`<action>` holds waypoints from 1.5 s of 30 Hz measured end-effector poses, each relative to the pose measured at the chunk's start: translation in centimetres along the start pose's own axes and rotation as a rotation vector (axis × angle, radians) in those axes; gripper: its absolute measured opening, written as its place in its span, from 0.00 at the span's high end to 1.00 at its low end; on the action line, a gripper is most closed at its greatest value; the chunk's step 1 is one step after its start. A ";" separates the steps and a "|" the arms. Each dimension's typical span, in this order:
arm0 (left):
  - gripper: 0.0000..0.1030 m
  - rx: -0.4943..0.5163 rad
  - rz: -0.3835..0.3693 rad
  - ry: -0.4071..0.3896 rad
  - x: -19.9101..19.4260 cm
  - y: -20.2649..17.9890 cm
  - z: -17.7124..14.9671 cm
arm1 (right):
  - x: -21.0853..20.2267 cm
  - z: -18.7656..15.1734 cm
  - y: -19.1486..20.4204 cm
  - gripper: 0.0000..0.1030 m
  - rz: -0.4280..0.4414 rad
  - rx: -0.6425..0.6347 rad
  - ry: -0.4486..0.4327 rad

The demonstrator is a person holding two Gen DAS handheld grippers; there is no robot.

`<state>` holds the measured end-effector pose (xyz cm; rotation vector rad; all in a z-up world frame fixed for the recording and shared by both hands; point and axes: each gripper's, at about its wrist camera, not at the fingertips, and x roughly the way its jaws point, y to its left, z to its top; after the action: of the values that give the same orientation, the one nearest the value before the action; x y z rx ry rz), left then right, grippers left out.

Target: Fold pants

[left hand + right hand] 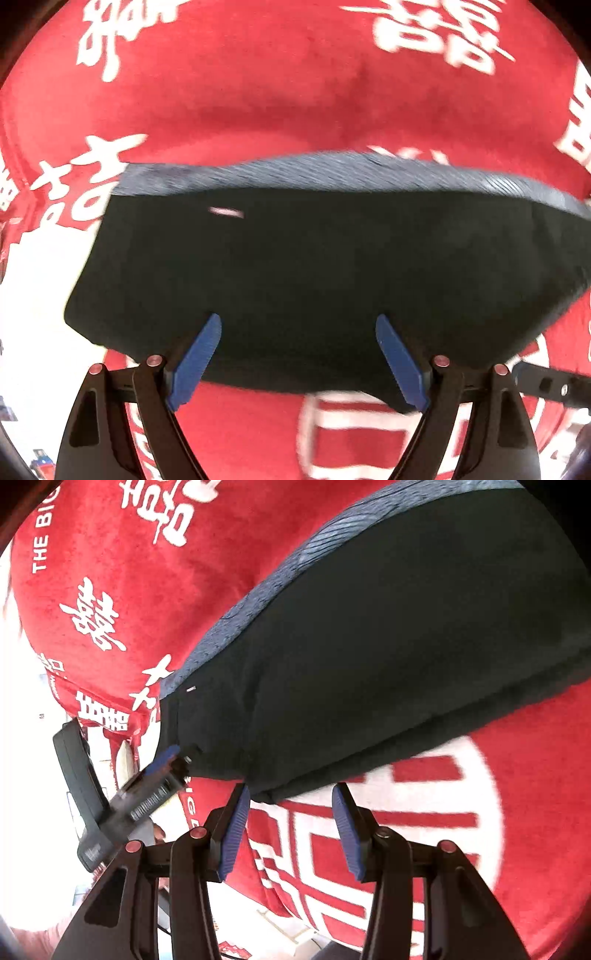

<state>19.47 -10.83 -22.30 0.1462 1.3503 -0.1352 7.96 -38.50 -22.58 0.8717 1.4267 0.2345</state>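
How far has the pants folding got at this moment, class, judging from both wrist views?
Done: the dark pants lie in a compact block on the red blanket, grey waistband along one edge, so a fold looks made. In hand: nothing; the left gripper and right gripper are both open and empty near the block's near edge. Left: possibly another fold; the views cannot settle that.
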 end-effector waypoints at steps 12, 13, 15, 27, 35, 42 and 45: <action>0.15 -0.001 0.013 0.051 2.7 1.2 -0.6 | 2.3 -0.1 1.1 0.49 0.048 0.004 -0.037; 0.15 0.004 0.010 0.050 2.6 0.9 -0.9 | 2.3 -0.3 1.2 0.49 0.058 0.007 -0.037; 0.15 0.006 -0.002 0.051 2.6 0.7 -1.0 | 2.8 -0.6 1.1 0.49 0.067 0.014 -0.018; 0.15 0.115 -0.066 0.060 2.5 -3.3 -0.2 | 3.4 1.0 -0.3 0.91 0.094 0.195 -0.083; 0.15 0.248 -0.027 0.060 2.2 -5.5 -4.7 | 3.5 -1.6 -0.3 0.96 0.005 0.151 -0.068; 0.15 0.208 -0.036 0.067 1.3 -5.4 -4.4 | 2.7 -2.3 -0.2 0.96 0.041 0.092 -0.014; 0.15 0.148 -0.075 0.054 0.3 -5.3 -3.9 | 0.5 -1.7 0.5 0.67 0.022 0.055 -0.049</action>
<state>14.80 -15.33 -23.55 0.2249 1.4002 -0.2962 6.63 -37.17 -22.47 0.9325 1.3840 0.1894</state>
